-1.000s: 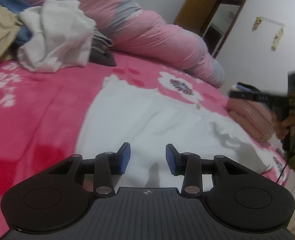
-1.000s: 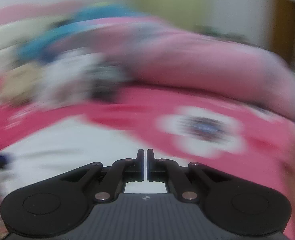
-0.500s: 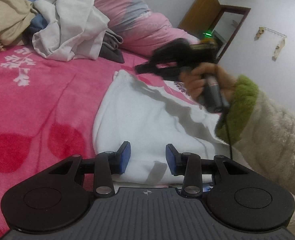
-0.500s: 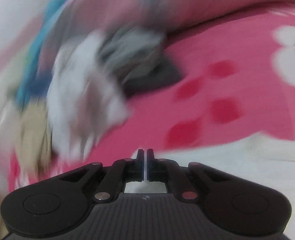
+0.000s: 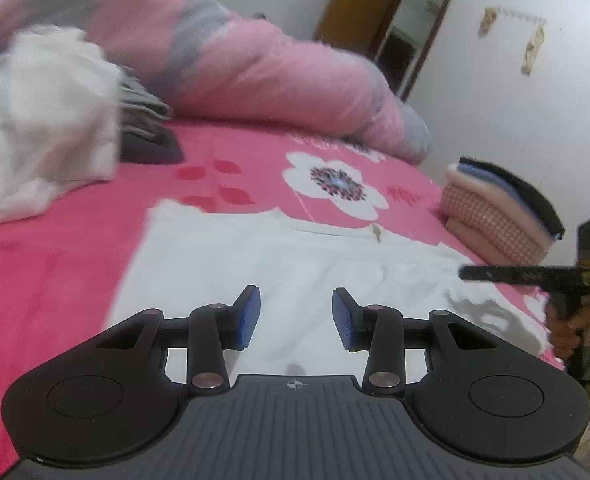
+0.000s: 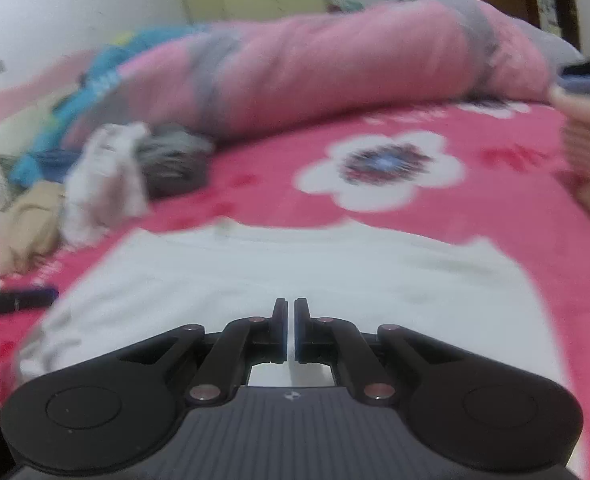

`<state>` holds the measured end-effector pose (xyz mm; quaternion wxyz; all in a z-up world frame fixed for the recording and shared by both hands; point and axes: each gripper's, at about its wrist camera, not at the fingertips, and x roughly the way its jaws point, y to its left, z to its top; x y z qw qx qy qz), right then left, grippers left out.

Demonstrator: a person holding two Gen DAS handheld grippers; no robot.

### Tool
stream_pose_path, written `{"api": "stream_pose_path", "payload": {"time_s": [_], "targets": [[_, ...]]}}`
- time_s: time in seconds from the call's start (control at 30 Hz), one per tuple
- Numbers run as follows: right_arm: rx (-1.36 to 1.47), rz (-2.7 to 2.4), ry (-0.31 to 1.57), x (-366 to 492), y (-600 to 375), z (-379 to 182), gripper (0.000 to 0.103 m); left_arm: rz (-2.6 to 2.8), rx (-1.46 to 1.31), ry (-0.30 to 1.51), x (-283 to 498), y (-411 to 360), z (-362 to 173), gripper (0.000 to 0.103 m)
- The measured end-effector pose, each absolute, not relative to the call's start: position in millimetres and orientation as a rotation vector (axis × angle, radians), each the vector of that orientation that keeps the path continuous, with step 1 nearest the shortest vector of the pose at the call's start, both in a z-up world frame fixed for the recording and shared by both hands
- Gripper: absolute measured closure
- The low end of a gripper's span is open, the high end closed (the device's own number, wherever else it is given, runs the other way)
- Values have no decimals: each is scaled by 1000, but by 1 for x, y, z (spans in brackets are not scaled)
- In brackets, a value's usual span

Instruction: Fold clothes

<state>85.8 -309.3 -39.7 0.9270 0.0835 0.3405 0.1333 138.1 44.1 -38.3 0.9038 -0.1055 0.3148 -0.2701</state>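
Observation:
A white garment [image 5: 295,256] lies spread flat on the pink flowered bed cover [image 5: 55,280]; it also shows in the right wrist view [image 6: 295,272]. My left gripper [image 5: 296,317] is open and empty, low over the garment's near part. My right gripper [image 6: 291,330] has its jaws nearly together with nothing between them, low over the garment's near edge. In the left wrist view the right gripper [image 5: 467,273] shows at the far right, beside the garment's right edge.
A heap of unfolded clothes [image 5: 43,120] lies at the back left, also in the right wrist view [image 6: 107,176]. A stack of folded clothes [image 5: 499,208] sits at the bed's right side. A rolled pink duvet [image 5: 255,72] lies along the back.
The right gripper has swung from over the garment's far part back to the right side, low beside it. The left gripper stays open and has turned right.

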Motion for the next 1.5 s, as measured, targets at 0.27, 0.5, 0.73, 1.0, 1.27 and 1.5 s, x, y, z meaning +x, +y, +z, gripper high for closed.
{"api": "stream_pose_path", "payload": {"time_s": [0.27,0.5,0.73,1.0,1.27,1.5], "targets": [[332,163,733,125,-406,-66,101,-420,-342,770,190,62,-78,64],[262,151,701,152,-430,-52,90,-407,-286,748,181,57,-74,64],[297,173,671,162,-442,-59,63,-417,-272,743,182,57,-75,63],[358,206,638,171,-453,-70,101,-432,-261,729,181,57,-79,63],[733,188,638,181,-488,-111,100,-426,-247,728,180,55,-76,63],[764,220,644,182,-489,-110,91,-372,-205,671,178,62,-50,49]]}}
